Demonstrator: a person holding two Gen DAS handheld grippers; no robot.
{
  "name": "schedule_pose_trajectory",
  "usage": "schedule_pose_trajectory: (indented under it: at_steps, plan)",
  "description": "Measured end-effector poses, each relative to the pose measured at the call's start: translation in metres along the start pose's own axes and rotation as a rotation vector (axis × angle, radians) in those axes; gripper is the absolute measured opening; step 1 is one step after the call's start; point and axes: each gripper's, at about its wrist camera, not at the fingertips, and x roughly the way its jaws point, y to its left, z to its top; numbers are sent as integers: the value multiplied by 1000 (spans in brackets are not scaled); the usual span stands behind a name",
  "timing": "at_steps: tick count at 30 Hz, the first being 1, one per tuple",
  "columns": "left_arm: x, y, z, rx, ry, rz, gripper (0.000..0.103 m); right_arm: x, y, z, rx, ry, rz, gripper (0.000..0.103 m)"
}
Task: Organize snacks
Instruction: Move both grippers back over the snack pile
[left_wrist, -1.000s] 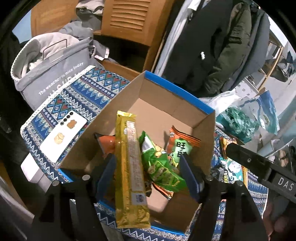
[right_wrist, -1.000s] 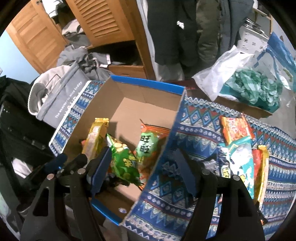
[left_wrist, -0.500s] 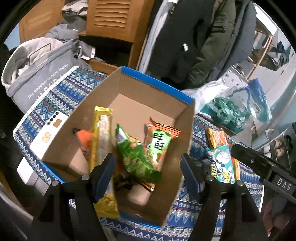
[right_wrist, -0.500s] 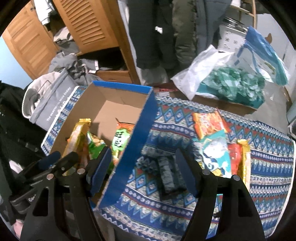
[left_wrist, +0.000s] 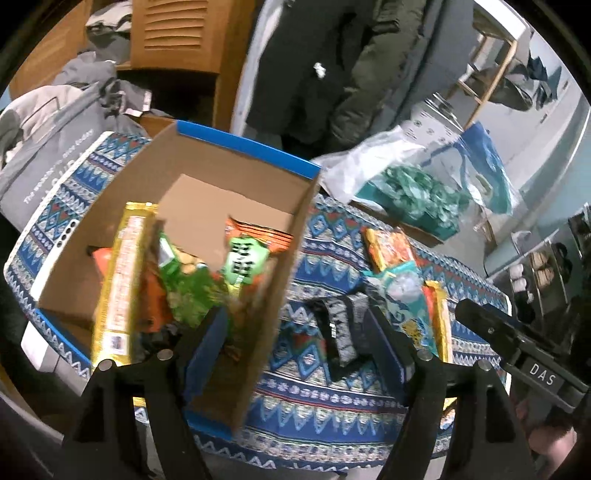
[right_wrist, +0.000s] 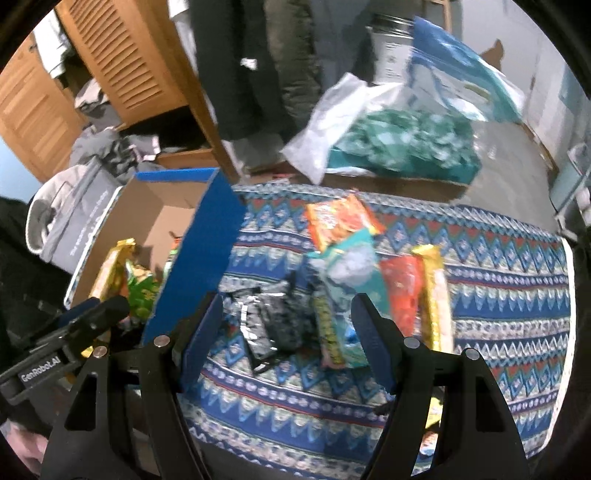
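Note:
A cardboard box with a blue rim (left_wrist: 236, 147) stands on the patterned cloth and holds a long yellow packet (left_wrist: 118, 280), a green packet (left_wrist: 184, 280) and an orange-green one (left_wrist: 247, 254). My left gripper (left_wrist: 295, 321) hovers over the box's right wall. Its jaws are opening and grip nothing. My right gripper (right_wrist: 288, 314) is open above dark foil packets (right_wrist: 269, 321) on the cloth. Beside these lie a teal packet (right_wrist: 351, 266), an orange one (right_wrist: 340, 218), a red one (right_wrist: 402, 291) and a yellow bar (right_wrist: 436, 291).
A grey fabric bag (left_wrist: 48, 147) sits left of the box. A white plastic bag with teal contents (left_wrist: 406, 184) lies behind the cloth. Dark coats (left_wrist: 314, 55) hang at the back, next to a louvred wooden cabinet (right_wrist: 122, 62). The cloth's near edge (right_wrist: 332, 424) runs below the fingers.
Both grippers have moved right, from above the box towards the loose packets on the cloth. The yellow packet once between the left fingers now leans inside the box.

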Motion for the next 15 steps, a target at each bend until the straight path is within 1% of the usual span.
schedule_pose_trajectory:
  at_steps: [5,15]
  plan:
    - [6,-25,-5,39,22,-6,77,-6,-30,-6,40,-8,-21,73]
    - [38,-60,-18,66,121,0,79,-7,-84,-20,125,-2,-66,73]
